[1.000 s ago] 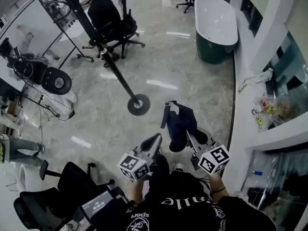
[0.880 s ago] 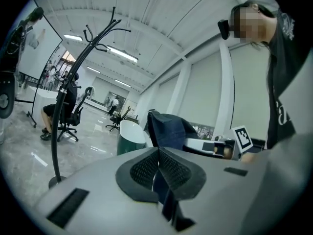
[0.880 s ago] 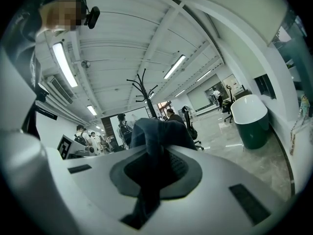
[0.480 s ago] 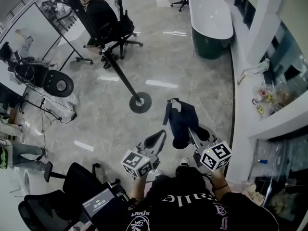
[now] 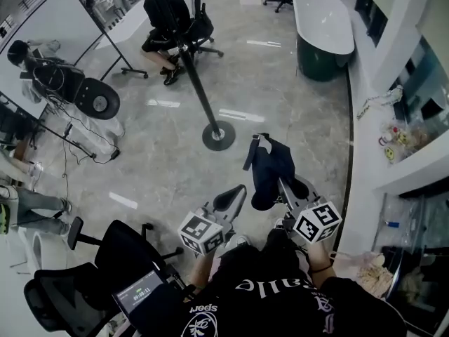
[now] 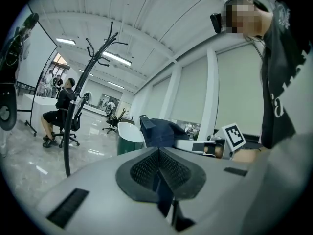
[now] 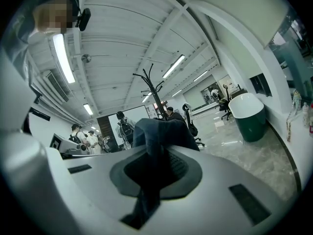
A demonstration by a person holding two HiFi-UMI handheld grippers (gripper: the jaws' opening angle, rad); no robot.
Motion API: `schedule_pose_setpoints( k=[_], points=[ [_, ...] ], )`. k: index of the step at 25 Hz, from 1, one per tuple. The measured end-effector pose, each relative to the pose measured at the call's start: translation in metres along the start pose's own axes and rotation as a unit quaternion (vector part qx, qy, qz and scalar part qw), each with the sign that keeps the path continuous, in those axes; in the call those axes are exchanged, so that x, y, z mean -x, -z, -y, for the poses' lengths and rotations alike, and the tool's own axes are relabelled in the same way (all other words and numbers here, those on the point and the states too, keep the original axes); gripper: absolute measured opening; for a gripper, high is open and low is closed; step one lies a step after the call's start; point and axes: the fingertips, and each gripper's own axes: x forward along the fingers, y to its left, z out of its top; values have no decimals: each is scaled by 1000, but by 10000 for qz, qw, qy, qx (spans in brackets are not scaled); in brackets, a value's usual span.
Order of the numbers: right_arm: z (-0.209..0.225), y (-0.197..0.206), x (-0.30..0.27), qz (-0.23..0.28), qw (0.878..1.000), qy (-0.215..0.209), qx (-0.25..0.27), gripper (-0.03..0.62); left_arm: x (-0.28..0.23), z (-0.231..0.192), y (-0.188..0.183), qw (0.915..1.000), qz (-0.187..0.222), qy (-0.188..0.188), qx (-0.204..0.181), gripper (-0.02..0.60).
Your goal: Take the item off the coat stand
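A dark blue garment (image 5: 270, 167) hangs bunched from my right gripper (image 5: 281, 186), which is shut on it, off the stand. In the right gripper view the cloth (image 7: 161, 131) is pinched between the pads of the right gripper (image 7: 155, 166) and drapes over them. The black coat stand (image 5: 200, 93) rises from its round base (image 5: 219, 135) just ahead and to the left; its bare hooks (image 7: 152, 80) show in the right gripper view. My left gripper (image 5: 235, 196) is beside the right one, shut and empty (image 6: 159, 169). From it I see the garment (image 6: 159, 131) and the stand (image 6: 80, 89).
A white and green bathtub (image 5: 323, 23) stands at the far right. A person sits on an office chair (image 5: 172, 16) behind the stand. Light stands with a round disc (image 5: 97, 100) are at the left, a black chair (image 5: 116, 262) near left, a white counter (image 5: 410, 170) at right.
The head view has swung slightly, so the stand's base now sits a little higher and further right. Both grippers keep their pose, the garment still in the right one.
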Motion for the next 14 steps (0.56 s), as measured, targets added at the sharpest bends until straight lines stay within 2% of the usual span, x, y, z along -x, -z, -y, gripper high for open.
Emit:
schedule_pose_setpoints(
  k=[3,7,14],
  points=[
    [-8,4,0,-81,10000,-2,-49,35,9,-4,1,9999,-24,-50,87,3],
    [30,-24,11,-209,9997,-68,-94,35,-37,14,-14,9997,-17,-153,178,3],
    [16,-41,7,-207,9998,23,-21,35,-31,15,-37,9996,135,22,236,3]
  ],
)
